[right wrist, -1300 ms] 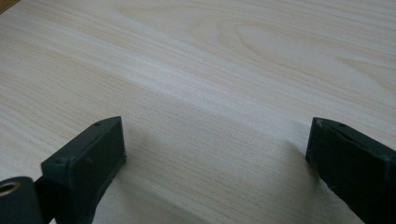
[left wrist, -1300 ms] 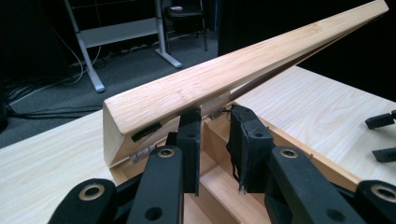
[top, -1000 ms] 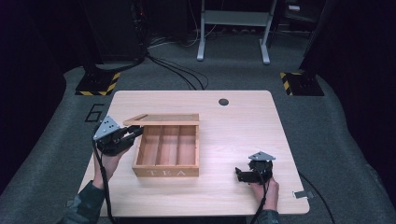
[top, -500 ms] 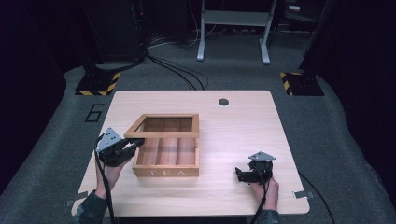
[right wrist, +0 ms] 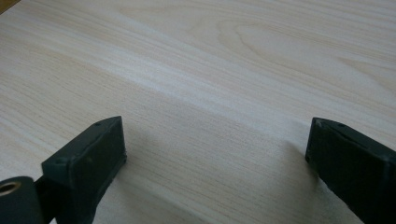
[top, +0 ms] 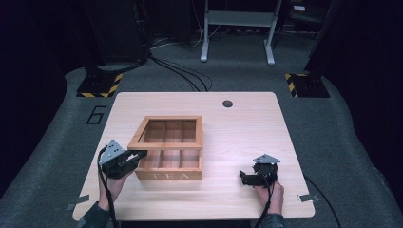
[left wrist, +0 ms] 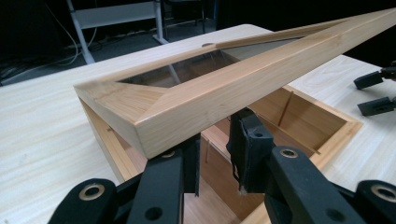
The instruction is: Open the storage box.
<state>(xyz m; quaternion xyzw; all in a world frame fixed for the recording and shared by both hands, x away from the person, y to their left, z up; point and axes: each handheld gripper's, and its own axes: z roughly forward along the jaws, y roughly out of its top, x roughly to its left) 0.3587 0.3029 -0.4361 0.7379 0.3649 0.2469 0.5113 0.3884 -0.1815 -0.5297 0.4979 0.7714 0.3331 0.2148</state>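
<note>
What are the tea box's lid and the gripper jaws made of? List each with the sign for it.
Lid: light wood frame, smooth matt finish; grain and mitred corner show. Its pane looks like glass or clear plastic, since compartments show through.
Left gripper jaws: black, matt, probably plastic; moulded edges, metal eyelets.

Right gripper (right wrist: 215,154): jaws spread wide, one at lower left, one at lower right, nothing between them. Below is a light wood-grain surface (right wrist: 224,60), with soft shadows beside each jaw. Jaw tips sit close above it.
</note>
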